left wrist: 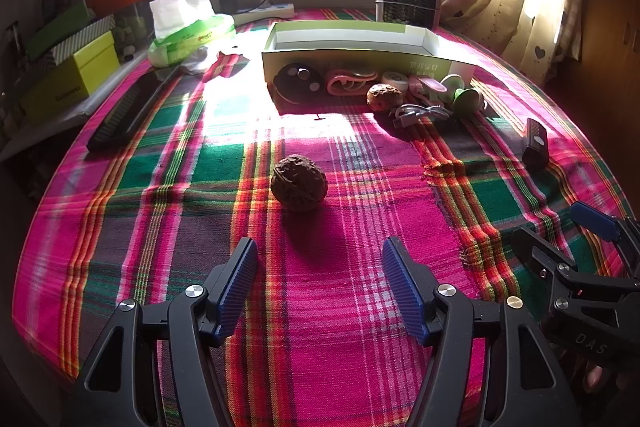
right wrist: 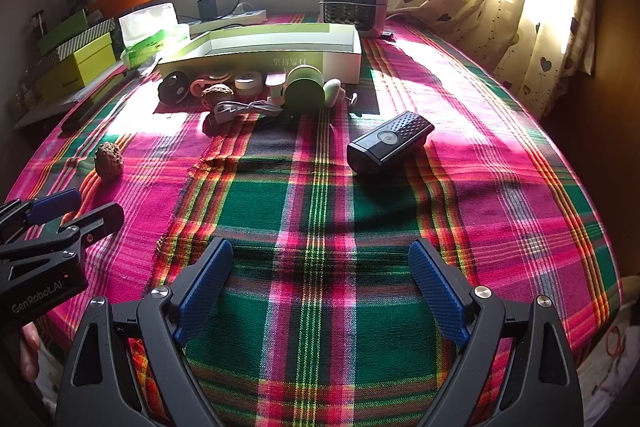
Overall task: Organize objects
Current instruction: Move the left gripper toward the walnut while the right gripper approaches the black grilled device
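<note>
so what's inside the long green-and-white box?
In both views only the white inner walls of the box show, with nothing rising above its rim. The near wall hides the floor, so flat contents can't be ruled out. The small items lie outside, along its front.

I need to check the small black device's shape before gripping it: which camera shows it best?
The right wrist view. There the black device lies near the middle, sunlit, with its perforated top and round button clear. The left wrist view shows it only small and dark near the right edge, detail lost.
</note>
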A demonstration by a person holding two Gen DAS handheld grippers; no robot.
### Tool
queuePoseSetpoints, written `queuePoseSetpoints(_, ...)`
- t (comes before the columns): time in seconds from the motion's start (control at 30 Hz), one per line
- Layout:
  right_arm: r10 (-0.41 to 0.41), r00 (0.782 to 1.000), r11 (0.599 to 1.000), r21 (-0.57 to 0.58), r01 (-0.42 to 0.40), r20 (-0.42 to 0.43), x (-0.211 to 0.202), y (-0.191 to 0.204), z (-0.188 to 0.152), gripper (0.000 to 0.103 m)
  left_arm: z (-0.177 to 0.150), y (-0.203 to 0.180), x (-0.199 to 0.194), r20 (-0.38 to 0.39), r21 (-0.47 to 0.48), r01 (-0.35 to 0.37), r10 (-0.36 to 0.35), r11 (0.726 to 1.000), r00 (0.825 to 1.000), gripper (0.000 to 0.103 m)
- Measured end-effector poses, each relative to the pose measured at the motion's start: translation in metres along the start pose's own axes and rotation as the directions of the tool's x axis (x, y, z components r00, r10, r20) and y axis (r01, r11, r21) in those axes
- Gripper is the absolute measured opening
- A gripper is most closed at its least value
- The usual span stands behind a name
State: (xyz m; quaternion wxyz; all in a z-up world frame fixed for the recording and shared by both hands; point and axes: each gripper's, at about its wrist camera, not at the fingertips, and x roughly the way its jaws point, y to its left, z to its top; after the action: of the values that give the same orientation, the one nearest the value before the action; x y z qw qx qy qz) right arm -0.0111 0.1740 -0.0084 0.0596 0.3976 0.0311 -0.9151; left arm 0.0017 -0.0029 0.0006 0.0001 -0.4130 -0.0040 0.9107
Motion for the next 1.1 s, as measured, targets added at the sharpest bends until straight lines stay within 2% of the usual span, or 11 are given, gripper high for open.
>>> queuePoseSetpoints(1.1,0.006,1.0,1.0,-0.003,-0.005,0.008,0.0037,-0.0022,0.0032,0.093,0.0108,-0.0012,0.0031,0.009,0.006,0.002,-0.002,1.0,1.0,0.064)
